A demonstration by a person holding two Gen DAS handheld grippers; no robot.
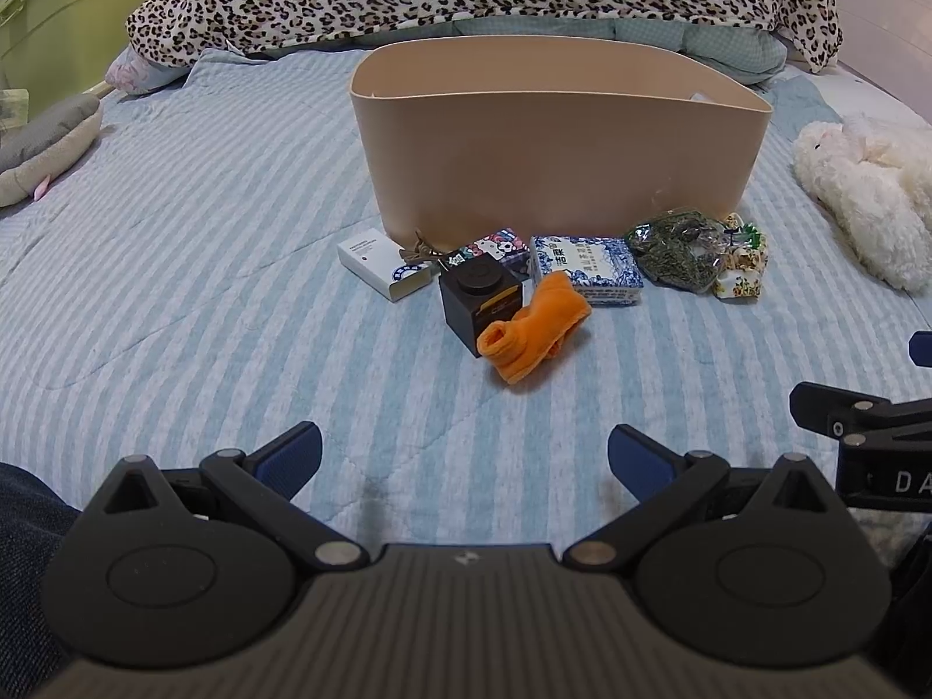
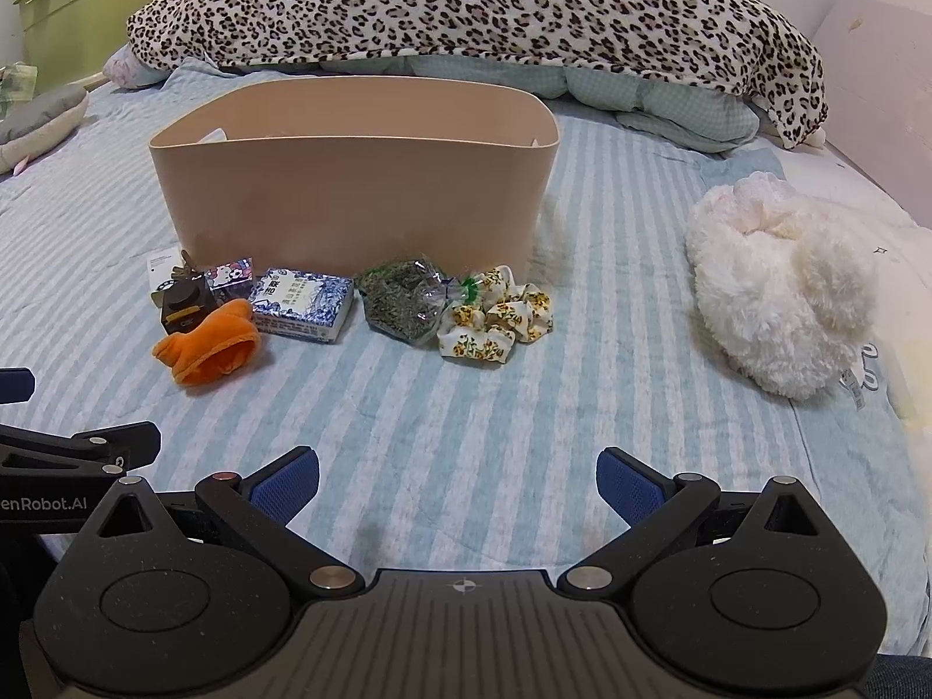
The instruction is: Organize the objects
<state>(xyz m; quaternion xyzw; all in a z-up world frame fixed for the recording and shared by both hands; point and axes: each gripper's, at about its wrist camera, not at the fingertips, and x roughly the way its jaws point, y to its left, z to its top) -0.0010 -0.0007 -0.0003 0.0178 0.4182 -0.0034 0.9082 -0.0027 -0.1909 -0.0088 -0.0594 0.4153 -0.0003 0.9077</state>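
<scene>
With both sets of jaws spread wide and holding nothing, I have my left gripper (image 1: 465, 460) and right gripper (image 2: 458, 480) hovering low over the striped bed (image 1: 175, 268), side by side. Ahead of them I count seven loose things in a rough row just in front of one tan bin (image 2: 349, 198). Nearest me lies one orange sock (image 1: 533, 326), leaning against one black cube (image 1: 477, 300). Behind the cube sit one white box (image 1: 381, 265) to the left and one small cartoon-printed box (image 1: 495, 247), with a small bundle I cannot make out between them. To the right comes one blue-and-white patterned box (image 2: 303, 303), then one clear bag of green dried leaves (image 2: 399, 297), then one floral scrunchie (image 2: 501, 320) touching the bag's right end. One white plush toy (image 2: 780, 285) lies well apart on the right. Behind the bin, one leopard-print blanket (image 2: 466, 6) covers the head of the bed.
</scene>
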